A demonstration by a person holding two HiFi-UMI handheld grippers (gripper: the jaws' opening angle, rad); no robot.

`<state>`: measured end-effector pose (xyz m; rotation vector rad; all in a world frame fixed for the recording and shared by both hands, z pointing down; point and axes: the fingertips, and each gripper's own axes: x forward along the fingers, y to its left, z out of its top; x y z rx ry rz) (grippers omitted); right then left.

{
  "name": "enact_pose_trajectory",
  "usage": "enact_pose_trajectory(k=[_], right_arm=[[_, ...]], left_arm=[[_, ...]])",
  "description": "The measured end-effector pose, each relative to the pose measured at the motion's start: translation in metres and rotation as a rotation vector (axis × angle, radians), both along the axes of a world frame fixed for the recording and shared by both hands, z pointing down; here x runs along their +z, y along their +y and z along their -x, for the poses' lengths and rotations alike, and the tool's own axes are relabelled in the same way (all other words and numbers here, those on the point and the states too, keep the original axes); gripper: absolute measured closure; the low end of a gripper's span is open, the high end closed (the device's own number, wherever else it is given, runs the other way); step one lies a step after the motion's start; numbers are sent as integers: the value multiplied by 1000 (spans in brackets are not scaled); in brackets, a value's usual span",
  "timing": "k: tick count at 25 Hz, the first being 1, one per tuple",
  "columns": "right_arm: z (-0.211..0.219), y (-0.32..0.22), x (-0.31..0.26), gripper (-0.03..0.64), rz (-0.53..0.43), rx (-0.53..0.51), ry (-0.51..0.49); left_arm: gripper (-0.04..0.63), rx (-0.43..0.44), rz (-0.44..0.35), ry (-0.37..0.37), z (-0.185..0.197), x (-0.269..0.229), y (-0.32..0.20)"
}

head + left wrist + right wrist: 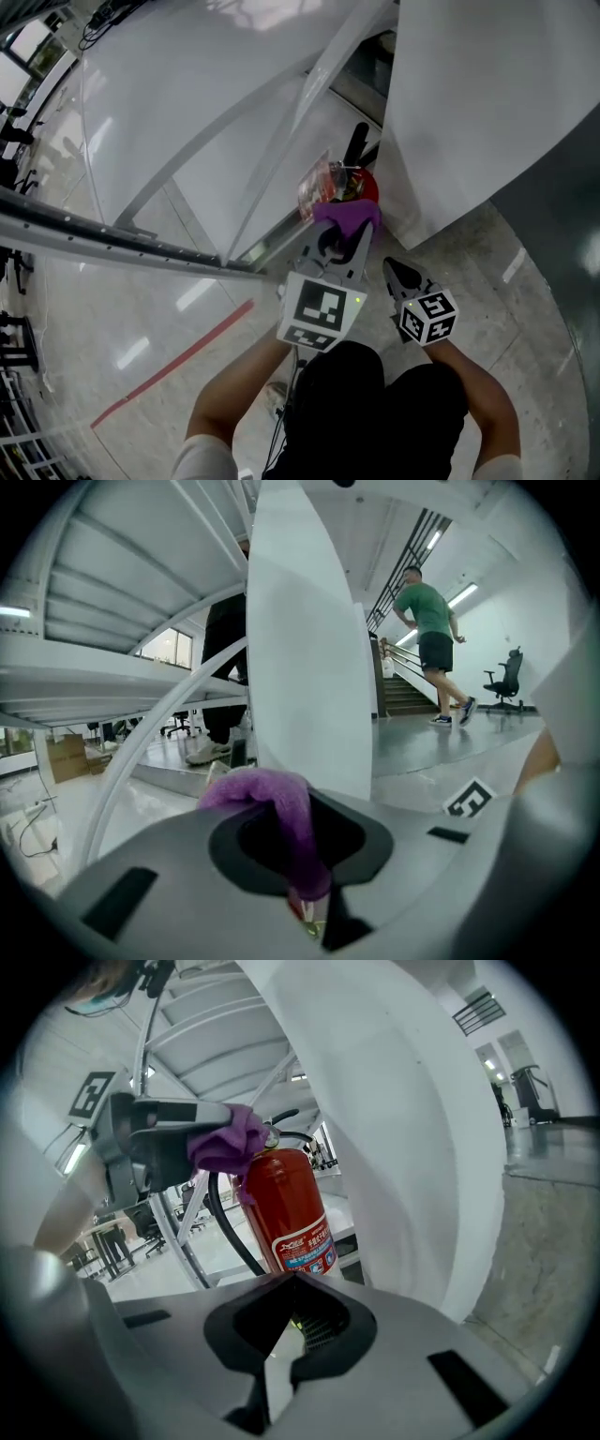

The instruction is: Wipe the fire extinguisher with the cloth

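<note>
While L gripper (pixel 336 246) jaws clamp cloth (pixel 279 810) at fire extinguisher (pixel 292 1211) head just ahead, wipe appears under way. R gripper (pixel 281 1340) jaws together, empty. Next: draw cloth down body.

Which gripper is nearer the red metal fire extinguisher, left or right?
Left. The left gripper holds the purple cloth on the red fire extinguisher; the right gripper, shut, is apart from it.

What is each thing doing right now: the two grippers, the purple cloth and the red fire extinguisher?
Left gripper: shut on the purple cloth.
Right gripper: shut, empty, held back from the fire extinguisher.
Purple cloth: bunched up, against the top of the fire extinguisher.
Fire extinguisher: standing upright, black hose hanging at its side.
</note>
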<state>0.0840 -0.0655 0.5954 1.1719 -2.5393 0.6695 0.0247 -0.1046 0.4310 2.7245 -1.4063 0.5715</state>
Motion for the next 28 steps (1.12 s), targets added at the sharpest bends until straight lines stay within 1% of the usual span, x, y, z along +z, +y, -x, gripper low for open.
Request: enact_pose_trajectory(k=[4,7,10,14,16,21,24,26,28], right_arm=[[-5,0,-2,603,-11,6,6],[-7,0,-5,603,-33,9,13],[-1,-3,-17,603,-94,-10,27],[3,-16,-50,603,-202,-1,31],[6,-21,-67,603,-243,-2,25],[22,-20,-109,603,-351,-42,42],[31,-16,-123,603,-362,-53,47],[35,-13,-136,603,-361,-47,40],[37,-9,-152,603,-356,-36,36]], left_arm=[[543,-29,-46,-13,4,-17,-24],[543,-67,-95,1,6,-25,-32],[543,-129,-158,46,9,-31,-27],[543,-210,-176,141,23,-35,-7],[543,-248,-178,175,35,-35,4],[543,-305,-166,189,62,-28,25],[543,-333,-125,192,70,-20,35],[543,-340,-100,179,69,-17,41],[543,-355,-77,182,68,-22,46]])
